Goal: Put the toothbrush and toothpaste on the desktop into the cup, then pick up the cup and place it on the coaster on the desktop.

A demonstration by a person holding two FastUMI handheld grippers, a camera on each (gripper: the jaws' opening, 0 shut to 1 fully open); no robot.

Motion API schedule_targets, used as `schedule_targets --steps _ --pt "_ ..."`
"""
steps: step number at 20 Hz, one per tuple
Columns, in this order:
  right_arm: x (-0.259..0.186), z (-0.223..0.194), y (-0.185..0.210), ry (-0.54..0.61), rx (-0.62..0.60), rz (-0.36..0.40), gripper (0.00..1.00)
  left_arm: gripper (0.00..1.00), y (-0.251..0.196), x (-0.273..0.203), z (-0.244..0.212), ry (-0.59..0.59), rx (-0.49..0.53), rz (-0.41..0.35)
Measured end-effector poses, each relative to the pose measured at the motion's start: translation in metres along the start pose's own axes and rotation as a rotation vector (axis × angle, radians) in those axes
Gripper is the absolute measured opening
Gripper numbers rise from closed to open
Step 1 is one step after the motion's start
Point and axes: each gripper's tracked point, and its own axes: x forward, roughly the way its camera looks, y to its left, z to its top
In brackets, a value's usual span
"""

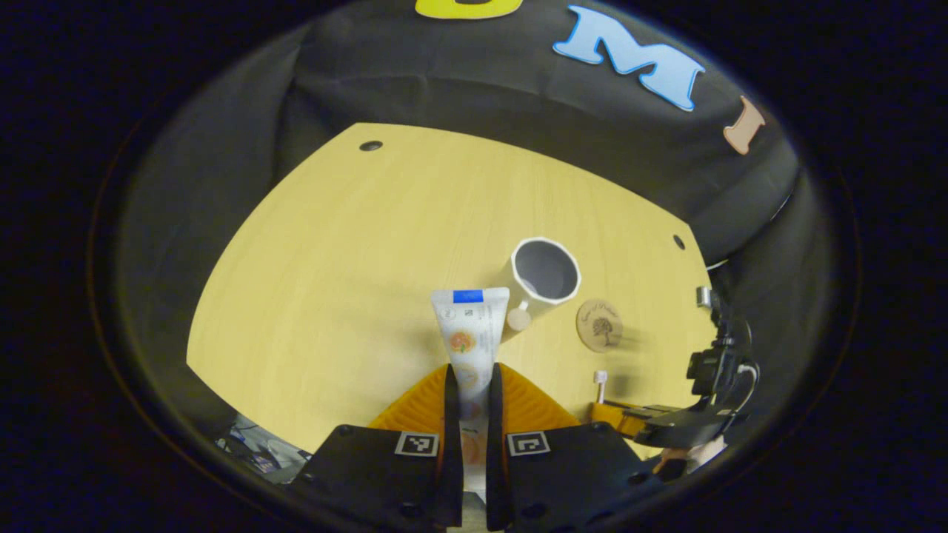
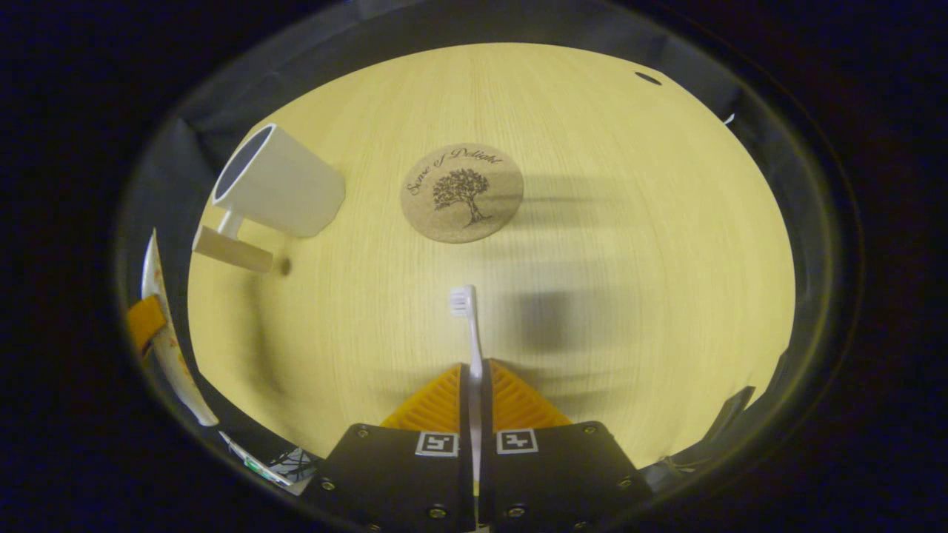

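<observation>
Looking like a recording booth staged as a home washroom corner: black cloth (image 1: 474, 96) hanging as the wall behind a pale wood table (image 2: 629, 244), bathroom things sitting on it, namely a cup (image 2: 278, 185) and a cork coaster (image 2: 461, 192).
</observation>
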Motion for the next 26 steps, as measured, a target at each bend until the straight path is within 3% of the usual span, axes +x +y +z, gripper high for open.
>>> schedule_targets --steps 6,12,20,26 --pt "0.0 -0.001 0.0 -0.015 -0.003 -0.009 0.05 0.19 -0.023 -0.022 0.091 -0.131 0.026 -0.059" --pt "0.0 -0.001 0.0 -0.039 -0.009 -0.009 0.05 0.19 -0.055 0.006 0.152 -0.244 0.08 -0.093" --pt "0.0 -0.001 -0.001 -0.065 -0.012 0.005 0.05 0.19 -0.089 0.072 0.171 -0.265 0.097 -0.192" --pt "0.0 -0.001 -0.001 -0.051 0.03 0.022 0.05 0.19 -0.087 0.11 0.156 -0.289 0.169 -0.173"
